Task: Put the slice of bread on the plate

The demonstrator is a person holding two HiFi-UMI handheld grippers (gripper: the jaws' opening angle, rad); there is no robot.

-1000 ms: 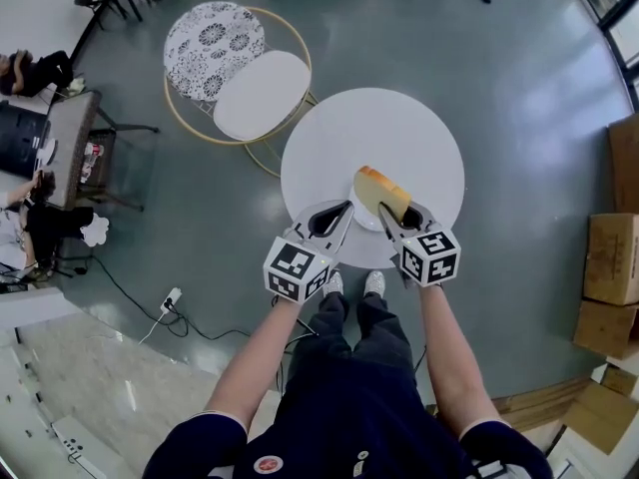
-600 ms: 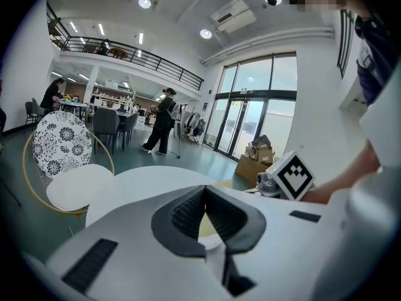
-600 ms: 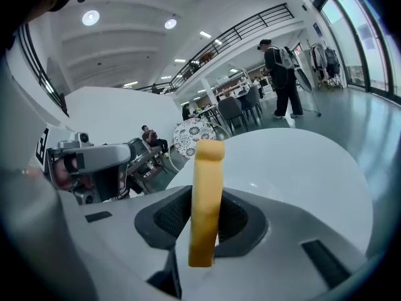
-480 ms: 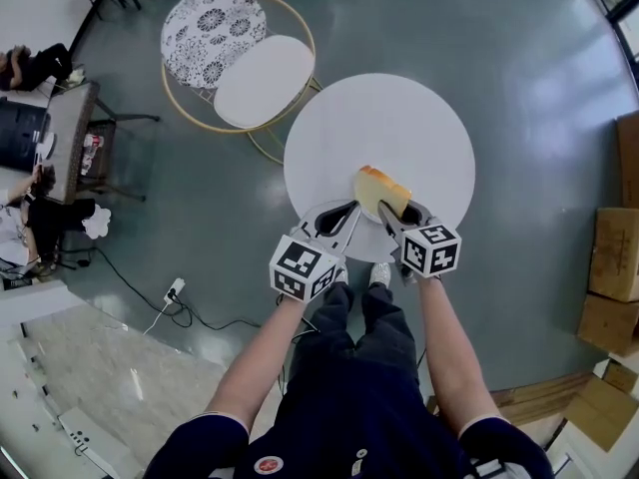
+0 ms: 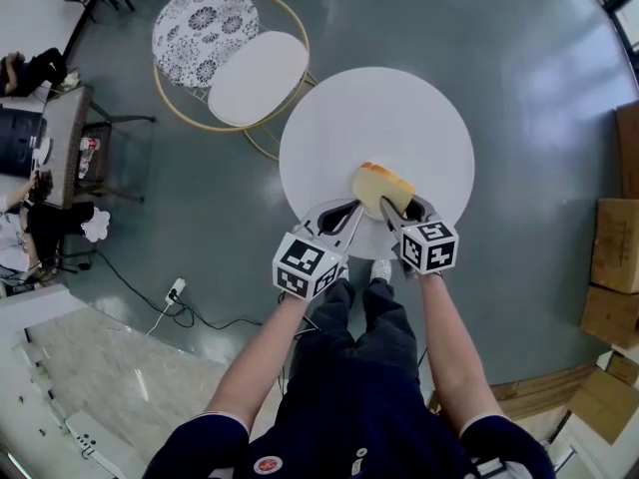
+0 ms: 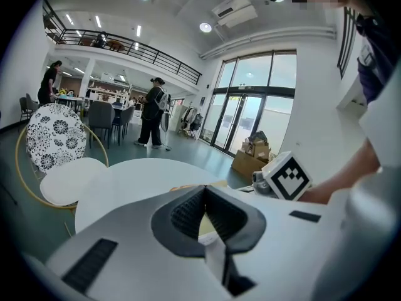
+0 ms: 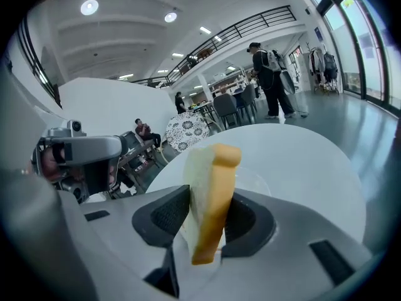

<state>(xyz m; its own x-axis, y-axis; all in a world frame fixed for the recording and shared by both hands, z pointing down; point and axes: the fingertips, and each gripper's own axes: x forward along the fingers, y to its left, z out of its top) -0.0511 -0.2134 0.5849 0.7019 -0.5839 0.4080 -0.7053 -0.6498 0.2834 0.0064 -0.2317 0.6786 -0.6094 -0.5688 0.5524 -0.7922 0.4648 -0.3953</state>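
Right gripper view: slice of bread (image 7: 213,187), yellow crust, gripped tilted by my right gripper (image 7: 207,221), jaws just opening.
Left gripper view: left gripper (image 6: 203,213) jaws clenched, empty.

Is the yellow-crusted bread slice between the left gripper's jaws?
No, the left gripper is shut and empty; the bread slice sits in the right gripper, whose jaws have just been opening.
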